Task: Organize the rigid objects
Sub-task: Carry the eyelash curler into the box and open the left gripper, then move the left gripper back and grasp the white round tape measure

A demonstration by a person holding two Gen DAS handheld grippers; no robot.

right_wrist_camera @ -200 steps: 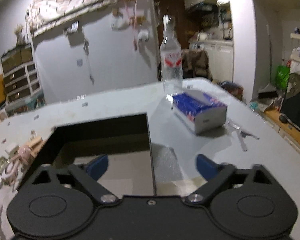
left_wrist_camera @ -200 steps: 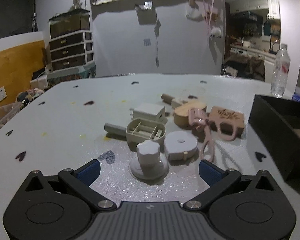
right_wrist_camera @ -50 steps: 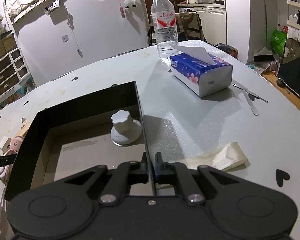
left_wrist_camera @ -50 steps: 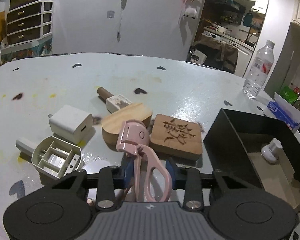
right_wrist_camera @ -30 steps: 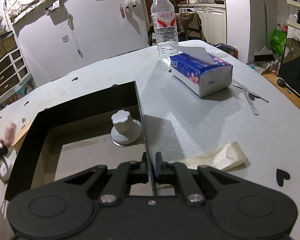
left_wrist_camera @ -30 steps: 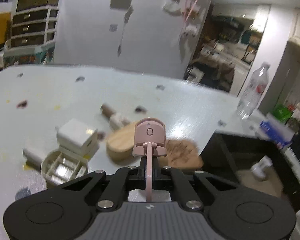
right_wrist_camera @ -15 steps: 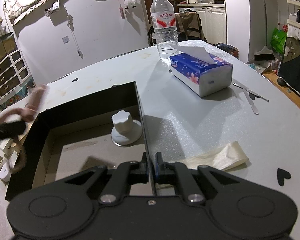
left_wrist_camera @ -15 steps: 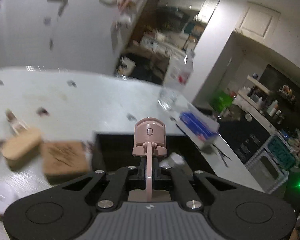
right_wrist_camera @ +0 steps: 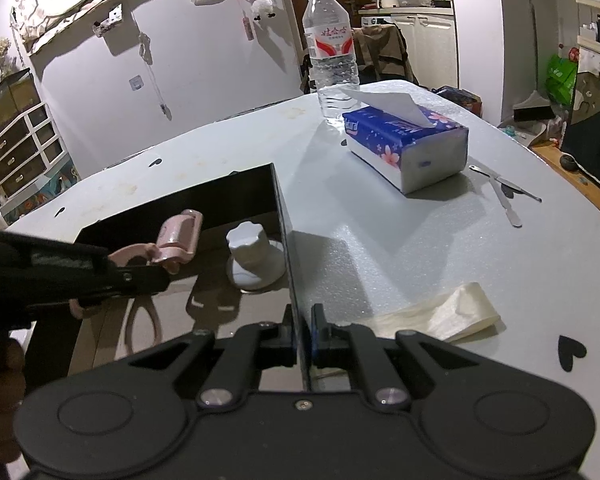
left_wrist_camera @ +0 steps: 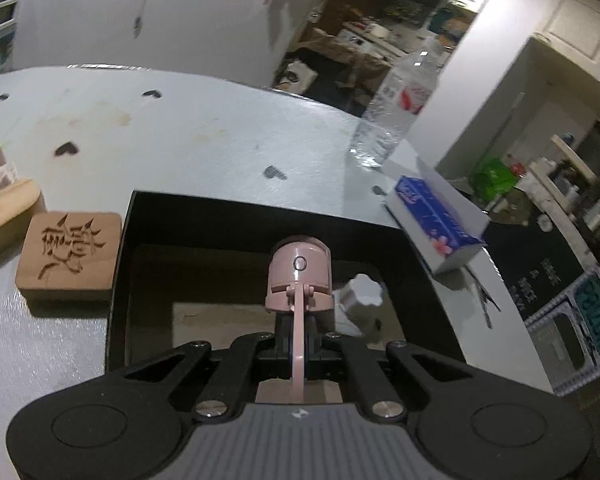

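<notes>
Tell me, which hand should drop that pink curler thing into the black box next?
Left. The left gripper is already shut on the pink eyelash curler and holds it over the black box, near the white knob. The right gripper is busy, clamped on the box's side wall.

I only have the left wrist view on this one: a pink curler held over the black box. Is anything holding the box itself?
Observer: Yes. The right gripper is shut on the right wall of the black box.
Operator: Where are the curler's handles? The fingers hide them here.
Observer: The loop handles of the pink curler hang under the left gripper, over the box floor.
Operator: Anything lying beside that gripped wall?
Observer: A pale crumpled strip lies just right of it.
</notes>
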